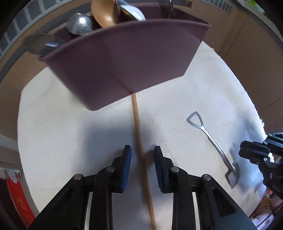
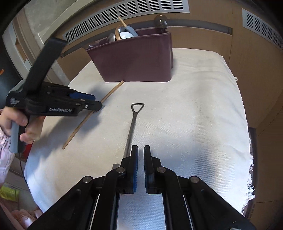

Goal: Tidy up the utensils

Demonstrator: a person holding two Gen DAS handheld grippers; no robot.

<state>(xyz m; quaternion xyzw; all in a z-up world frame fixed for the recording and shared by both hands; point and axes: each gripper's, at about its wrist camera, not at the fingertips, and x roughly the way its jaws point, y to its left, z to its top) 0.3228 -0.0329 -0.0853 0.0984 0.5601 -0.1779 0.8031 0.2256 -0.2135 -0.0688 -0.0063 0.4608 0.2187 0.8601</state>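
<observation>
A maroon utensil holder [image 1: 123,58] stands on the white cloth and holds several spoons and ladles [image 1: 104,13]; it also shows in the right wrist view [image 2: 139,58]. A thin wooden chopstick [image 1: 139,141] lies on the cloth, its far end against the holder's base. My left gripper [image 1: 142,159] is open, hovering over the stick with a finger on each side. A metal shovel-shaped spoon [image 2: 131,127] lies on the cloth, its blade under my right gripper [image 2: 141,154]. The right jaws stand nearly closed with a narrow gap and hold nothing.
The white cloth [image 2: 194,115] covers the table, with a fringed edge at the right. Wooden panels and vent grilles [image 2: 123,12] stand behind the holder. The left gripper and the hand holding it show in the right wrist view [image 2: 53,104].
</observation>
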